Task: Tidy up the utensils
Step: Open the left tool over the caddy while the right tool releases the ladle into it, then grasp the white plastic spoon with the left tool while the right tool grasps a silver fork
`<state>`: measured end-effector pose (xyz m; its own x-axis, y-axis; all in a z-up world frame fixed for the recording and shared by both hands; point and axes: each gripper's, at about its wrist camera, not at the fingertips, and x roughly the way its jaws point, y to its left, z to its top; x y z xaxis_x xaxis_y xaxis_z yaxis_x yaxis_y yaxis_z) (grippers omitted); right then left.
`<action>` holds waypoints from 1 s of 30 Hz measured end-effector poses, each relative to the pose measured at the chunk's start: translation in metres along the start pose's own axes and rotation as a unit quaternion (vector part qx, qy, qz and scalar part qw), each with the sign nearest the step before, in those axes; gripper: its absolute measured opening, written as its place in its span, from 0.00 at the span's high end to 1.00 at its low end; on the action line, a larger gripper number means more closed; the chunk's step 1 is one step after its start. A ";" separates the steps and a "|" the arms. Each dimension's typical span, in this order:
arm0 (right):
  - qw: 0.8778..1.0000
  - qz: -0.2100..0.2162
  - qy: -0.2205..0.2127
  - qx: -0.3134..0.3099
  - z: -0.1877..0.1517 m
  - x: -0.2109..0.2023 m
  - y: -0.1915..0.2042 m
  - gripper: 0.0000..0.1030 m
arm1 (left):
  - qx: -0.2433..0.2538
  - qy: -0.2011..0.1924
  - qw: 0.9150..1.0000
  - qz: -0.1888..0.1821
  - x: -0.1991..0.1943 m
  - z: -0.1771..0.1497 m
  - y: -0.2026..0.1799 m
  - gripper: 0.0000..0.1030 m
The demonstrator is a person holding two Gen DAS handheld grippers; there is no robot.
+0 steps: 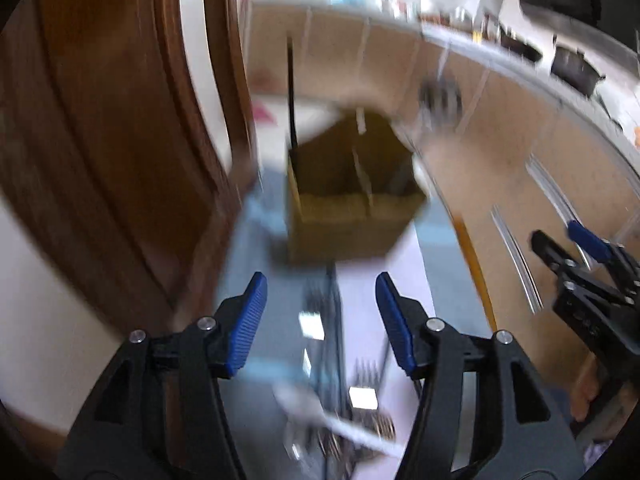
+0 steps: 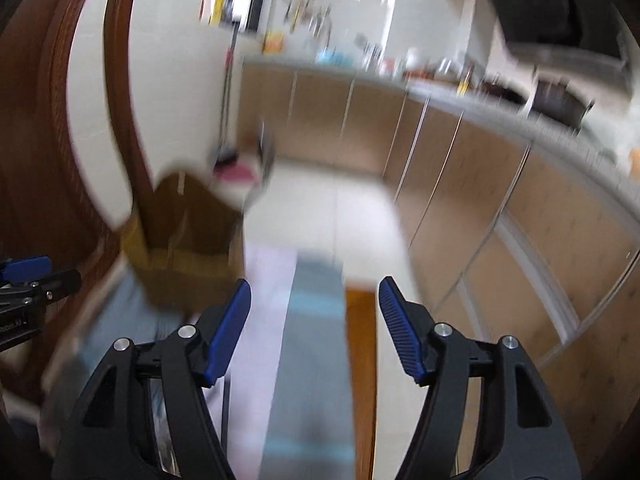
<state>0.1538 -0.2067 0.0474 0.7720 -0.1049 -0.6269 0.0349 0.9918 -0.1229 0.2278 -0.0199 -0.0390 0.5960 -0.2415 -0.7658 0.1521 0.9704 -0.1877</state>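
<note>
Claws left (image 1: 321, 322) and right (image 2: 315, 330) gape empty, angled down toward box (image 1: 352, 200).

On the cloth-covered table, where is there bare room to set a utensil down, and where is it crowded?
Free: the striped cloth between the cardboard box and the left claw, and the strip toward the table's right edge. Crowded: the near end below the left claw, where blurred utensils lie piled.

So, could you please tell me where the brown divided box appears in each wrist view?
Left wrist: brown divided box sits centre, beyond the open left gripper.
Right wrist: it sits left of centre.
Shared landmark: the tan cabinet fronts.
</note>
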 end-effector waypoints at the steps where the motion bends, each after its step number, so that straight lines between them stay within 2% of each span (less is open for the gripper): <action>1: 1.000 0.001 0.022 -0.005 -0.011 0.007 0.002 0.36 | -0.005 0.021 1.000 -0.009 0.008 -0.009 0.000 0.45; 4: 0.996 0.017 0.090 -0.004 -0.045 0.034 0.008 0.37 | -0.027 0.098 0.994 -0.024 0.041 -0.039 0.007 0.49; 6: 0.991 0.038 0.125 0.011 -0.062 0.046 0.013 0.37 | -0.056 0.154 0.986 -0.042 0.063 -0.053 0.016 0.52; 7: 0.990 0.044 0.131 0.014 -0.069 0.048 0.017 0.37 | -0.064 0.167 0.983 -0.040 0.068 -0.058 0.019 0.55; 11: 0.988 0.062 0.140 0.010 -0.078 0.049 0.033 0.37 | -0.097 0.215 0.971 -0.033 0.090 -0.070 0.032 0.55; 15: 0.987 0.070 0.143 0.015 -0.081 0.046 0.034 0.37 | -0.125 0.239 0.962 -0.046 0.108 -0.075 0.040 0.57; 17: 0.986 0.072 0.146 0.021 -0.082 0.046 0.033 0.37 | -0.131 0.238 0.962 -0.034 0.115 -0.073 0.045 0.57; 19: 0.986 0.074 0.149 0.029 -0.087 0.047 0.027 0.37 | -0.141 0.233 0.961 -0.041 0.119 -0.068 0.048 0.58; 20: 0.985 0.074 0.151 0.032 -0.088 0.048 0.025 0.37 | -0.139 0.230 0.962 -0.044 0.120 -0.064 0.047 0.66; 25: 0.983 0.073 0.162 0.039 -0.096 0.055 0.023 0.37 | -0.130 0.191 0.971 -0.055 0.109 -0.050 0.044 0.68; 30: 0.979 0.089 0.176 0.047 -0.098 0.060 0.025 0.37 | -0.095 0.132 0.986 -0.037 0.074 -0.031 0.037 0.68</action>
<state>0.1391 -0.1959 -0.0691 0.5051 0.0672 -0.8605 -0.0083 0.9973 0.0730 0.2530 -0.0016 -0.1214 0.3590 -0.3260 -0.8746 0.0218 0.9397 -0.3413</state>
